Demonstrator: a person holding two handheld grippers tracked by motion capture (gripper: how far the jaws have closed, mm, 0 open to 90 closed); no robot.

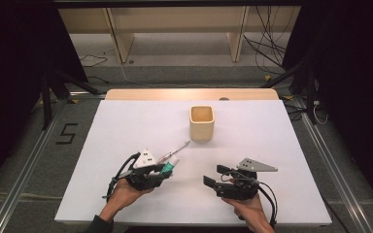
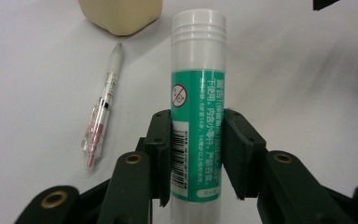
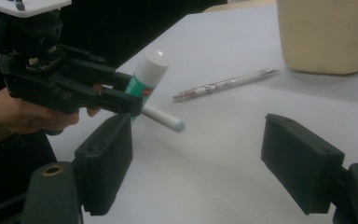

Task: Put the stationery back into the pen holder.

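My left gripper (image 2: 196,154) is clamped on the glue stick (image 2: 198,107); I would keep it upright over the cup (image 1: 202,122). My right gripper (image 3: 209,163) waits, jaws apart.

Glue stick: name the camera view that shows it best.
The left gripper view. There the glue stick stands close and upright between the left gripper jaws, label and white cap sharp. The right gripper view shows it side-on, partly hidden by that gripper. The high view gives a small green-white patch.
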